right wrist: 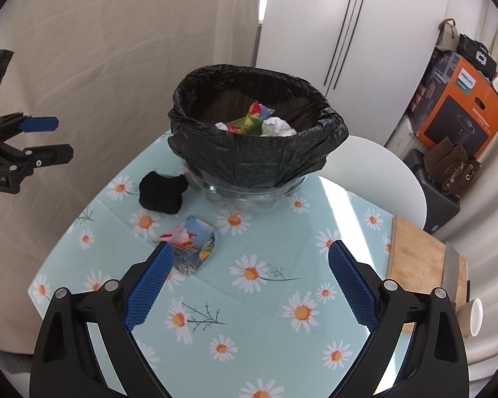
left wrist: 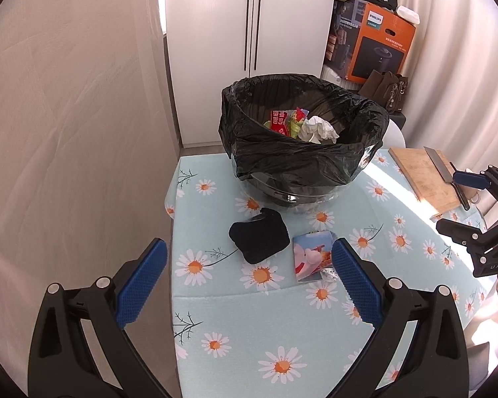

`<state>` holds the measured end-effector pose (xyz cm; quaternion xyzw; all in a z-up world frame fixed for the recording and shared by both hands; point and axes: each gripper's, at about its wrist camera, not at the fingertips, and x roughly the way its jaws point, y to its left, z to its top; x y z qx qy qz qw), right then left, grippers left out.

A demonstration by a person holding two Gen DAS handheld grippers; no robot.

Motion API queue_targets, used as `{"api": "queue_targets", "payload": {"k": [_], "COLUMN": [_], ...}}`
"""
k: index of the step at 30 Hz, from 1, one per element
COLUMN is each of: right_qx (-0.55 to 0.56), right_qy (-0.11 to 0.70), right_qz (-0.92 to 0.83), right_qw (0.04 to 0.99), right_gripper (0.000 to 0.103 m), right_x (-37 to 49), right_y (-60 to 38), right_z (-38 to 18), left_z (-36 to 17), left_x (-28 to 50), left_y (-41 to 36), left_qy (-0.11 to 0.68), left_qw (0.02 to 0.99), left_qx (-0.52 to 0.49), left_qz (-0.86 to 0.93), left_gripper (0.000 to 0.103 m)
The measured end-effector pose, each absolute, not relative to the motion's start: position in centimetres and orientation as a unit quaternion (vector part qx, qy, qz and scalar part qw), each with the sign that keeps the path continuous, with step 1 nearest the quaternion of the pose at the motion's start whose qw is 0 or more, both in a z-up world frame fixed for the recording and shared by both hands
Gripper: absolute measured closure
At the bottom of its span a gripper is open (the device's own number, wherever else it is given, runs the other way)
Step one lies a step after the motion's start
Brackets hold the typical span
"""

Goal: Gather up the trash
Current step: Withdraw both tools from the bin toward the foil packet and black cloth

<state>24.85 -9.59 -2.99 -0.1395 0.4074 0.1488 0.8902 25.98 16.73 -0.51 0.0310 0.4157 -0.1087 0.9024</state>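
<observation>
A bin lined with a black bag (left wrist: 302, 162) (right wrist: 259, 156) stands at the far side of the daisy-print table (left wrist: 282, 331) (right wrist: 265, 315), holding wrappers and crumpled tissue (left wrist: 317, 128). A black cloth wad (left wrist: 259, 238) (right wrist: 164, 192) lies in front of it. A colourful snack wrapper (left wrist: 310, 253) (right wrist: 192, 240) lies beside the wad. My left gripper (left wrist: 249, 277) is open and empty, above the table just short of the wad and wrapper. My right gripper (right wrist: 250, 285) is open and empty; its left fingertip (right wrist: 159, 265) is beside the wrapper.
A wooden cutting board with a cleaver (left wrist: 425, 175) (right wrist: 425, 258) lies at the table's right. A cup (right wrist: 471, 315) stands by it. A white chair (right wrist: 381, 169) is behind the table. Boxes and bags (left wrist: 375, 46) are stacked against the back wall. Curtain hangs on the left.
</observation>
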Motion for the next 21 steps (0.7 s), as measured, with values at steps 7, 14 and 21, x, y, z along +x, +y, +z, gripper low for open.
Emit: {"api": "queue_targets", "payload": {"k": [7,14,21], "right_qx": [-0.144,-0.129,-0.097], "right_qy": [0.412,0.439,0.465], "right_qz": [0.175,0.187,0.183], "right_qw": [0.883,0.869,0.861], "right_gripper": [0.013,0.013,0.013], "right_x": [23.1,22.3,23.2], "right_y": [-9.9,-10.8,-11.6], "right_z": [-4.8,-7.8,-11.4], "left_z": [-1.9,-3.8,-6.7], "left_x": [23.2,21.7,22.3], "left_y": [16.1,16.5,16.6], "left_qy": [0.421,0.427,0.435], "left_qw": [0.903,0.901,0.897], "left_qx": [0.014,0.000,0.004], "left_qz": [-0.086,-0.083,-0.075], "left_gripper": [0.006,0.006,0.006]}}
